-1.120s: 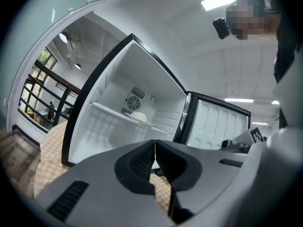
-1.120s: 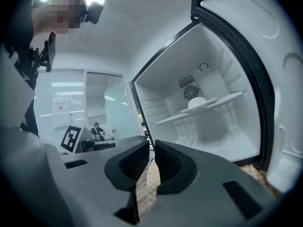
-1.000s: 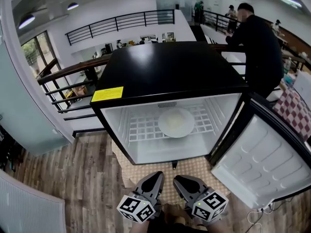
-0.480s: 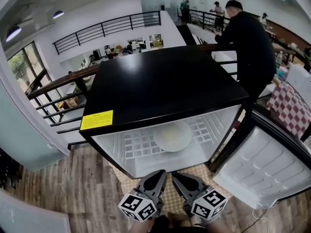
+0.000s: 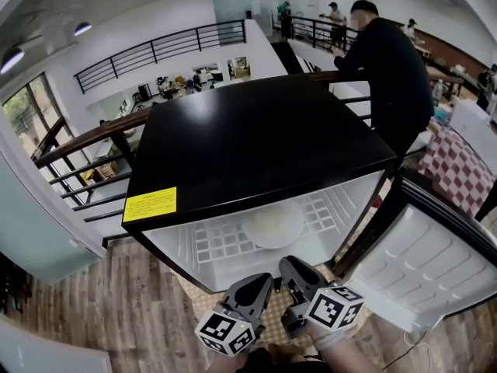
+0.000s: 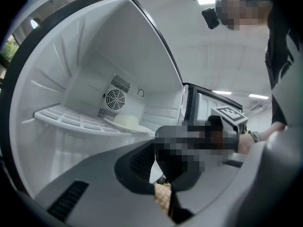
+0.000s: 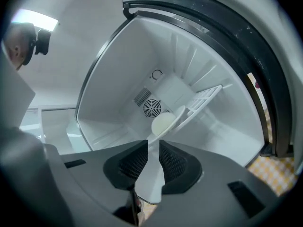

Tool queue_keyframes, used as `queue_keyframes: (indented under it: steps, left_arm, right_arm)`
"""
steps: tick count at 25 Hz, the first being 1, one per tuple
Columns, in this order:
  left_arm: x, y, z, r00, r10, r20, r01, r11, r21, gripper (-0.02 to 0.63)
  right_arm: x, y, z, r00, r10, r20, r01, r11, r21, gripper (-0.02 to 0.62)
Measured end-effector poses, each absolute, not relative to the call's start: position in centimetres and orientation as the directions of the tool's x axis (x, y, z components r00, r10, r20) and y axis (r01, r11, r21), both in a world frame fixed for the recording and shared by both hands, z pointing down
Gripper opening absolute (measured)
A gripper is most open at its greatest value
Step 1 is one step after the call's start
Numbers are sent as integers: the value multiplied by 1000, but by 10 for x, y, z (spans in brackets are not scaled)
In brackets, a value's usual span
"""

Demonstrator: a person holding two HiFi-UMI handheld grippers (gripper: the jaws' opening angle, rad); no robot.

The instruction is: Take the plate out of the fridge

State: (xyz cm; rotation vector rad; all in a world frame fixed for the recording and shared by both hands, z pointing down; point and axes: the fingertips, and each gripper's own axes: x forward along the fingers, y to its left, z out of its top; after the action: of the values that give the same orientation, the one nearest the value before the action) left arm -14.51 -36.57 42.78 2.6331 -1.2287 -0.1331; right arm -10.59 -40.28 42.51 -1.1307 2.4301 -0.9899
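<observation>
A white plate (image 5: 273,225) lies on the wire shelf (image 5: 217,241) inside the open black fridge (image 5: 256,130). It also shows in the left gripper view as a pale plate (image 6: 125,122) and in the right gripper view as a tilted plate (image 7: 163,124), both times ahead of the jaws. My left gripper (image 5: 258,287) (image 6: 158,174) and right gripper (image 5: 295,274) (image 7: 154,143) hover side by side just outside the fridge's lower front edge. Each has its jaws drawn together to a thin slit with nothing between them. Neither touches the plate.
The fridge door (image 5: 419,266) stands swung open at the right. A checked mat (image 5: 272,308) lies on the wood floor under the grippers. A person in black (image 5: 388,61) stands behind the fridge by a railing (image 5: 78,142). A checked cloth (image 5: 458,169) is far right.
The view has closed in on the fridge. Both grippers have moved forward toward its opening, the right one rising a little ahead. The plate has not moved.
</observation>
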Motion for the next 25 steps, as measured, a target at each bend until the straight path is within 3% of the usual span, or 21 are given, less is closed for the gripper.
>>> queue_keyframes:
  steps: [8,14,25]
  left_arm:
    - [-142,-369,432,658,-753,8,-727,-632,268,11]
    - [-147,-367,434,647,-762,9,-735,-620,275,11]
    - [-159,-368,429,612,-791,-3,-760,-589,274,11]
  right_arm:
    - [-103,-434,425,-615,-786,63,-478,308,-823,115]
    - [-95,-448,428,-566,-821,80,-407,194,-893,98]
    - [-102,-429,429,-580,-814,47,-253,125,-959,52]
